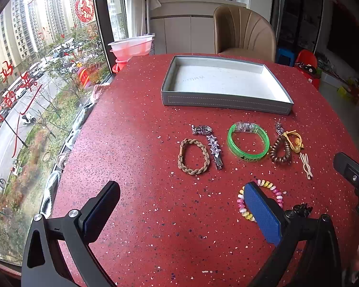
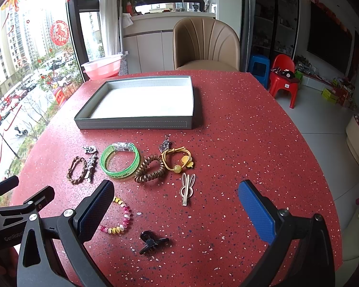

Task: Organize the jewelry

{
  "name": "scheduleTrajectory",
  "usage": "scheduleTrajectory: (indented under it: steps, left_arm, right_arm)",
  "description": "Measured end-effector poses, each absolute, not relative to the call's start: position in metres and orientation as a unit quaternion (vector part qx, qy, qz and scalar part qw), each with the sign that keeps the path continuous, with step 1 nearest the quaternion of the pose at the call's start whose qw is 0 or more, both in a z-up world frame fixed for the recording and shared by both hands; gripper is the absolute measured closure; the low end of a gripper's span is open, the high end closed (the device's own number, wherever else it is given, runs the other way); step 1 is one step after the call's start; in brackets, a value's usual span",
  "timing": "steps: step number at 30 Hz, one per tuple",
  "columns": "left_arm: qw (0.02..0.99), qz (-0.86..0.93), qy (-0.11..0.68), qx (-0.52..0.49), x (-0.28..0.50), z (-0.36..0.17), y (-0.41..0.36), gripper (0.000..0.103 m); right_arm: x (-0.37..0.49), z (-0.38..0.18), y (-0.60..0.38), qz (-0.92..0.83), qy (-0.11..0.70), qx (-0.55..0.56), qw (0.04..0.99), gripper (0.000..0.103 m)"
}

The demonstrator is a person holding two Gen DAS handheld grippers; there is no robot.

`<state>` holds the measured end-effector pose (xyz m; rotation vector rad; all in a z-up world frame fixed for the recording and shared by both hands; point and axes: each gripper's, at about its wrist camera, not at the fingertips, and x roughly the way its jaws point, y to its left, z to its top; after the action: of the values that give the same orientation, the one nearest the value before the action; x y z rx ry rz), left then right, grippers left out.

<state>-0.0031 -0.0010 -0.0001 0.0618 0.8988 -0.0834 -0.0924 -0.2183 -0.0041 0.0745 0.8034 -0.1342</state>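
Right wrist view is showing the task barely begun: the grey tray (image 2: 136, 124) is sitting empty at the far side of the red tabletop (image 2: 239, 143), and every piece is lying loose in front of it. From the left, the braided bracelet (image 2: 77, 170), star clip (image 2: 91, 165), green bangle (image 2: 120, 160), brown coil tie (image 2: 148, 168), yellow hair tie (image 2: 178, 159) and rabbit clip (image 2: 187, 189) are waiting; nearer, the pastel bracelet (image 2: 120, 217) and black claw clip (image 2: 152, 239). The left hand-held gripper (image 1: 182, 205) and right hand-held gripper (image 2: 177, 205) are both hovering with jaws apart, holding nothing.
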Motion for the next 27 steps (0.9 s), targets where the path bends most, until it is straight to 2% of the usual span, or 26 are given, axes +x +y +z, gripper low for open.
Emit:
scheduleTrajectory:
  steps: [9, 17, 27]
  left_arm:
    - [0.896, -0.042, 0.441, 0.031, -0.003, -0.004, -0.001, 0.0]
    - [0.859, -0.068, 0.507, 0.023, 0.008, -0.023, -0.008, 0.0]
    - [0.831, -0.088, 0.545, 0.068, 0.021, -0.047, -0.039, 0.0]
  right_arm:
    - [-0.09, -0.007, -0.223, -0.06, 0.409, 0.054, 0.909, 0.0]
    - [-0.077, -0.025, -0.244, -0.039, 0.473, 0.115, 0.873, 0.0]
    - [-0.044, -0.056, -0.256, -0.019, 0.56, 0.109, 0.821, 0.0]
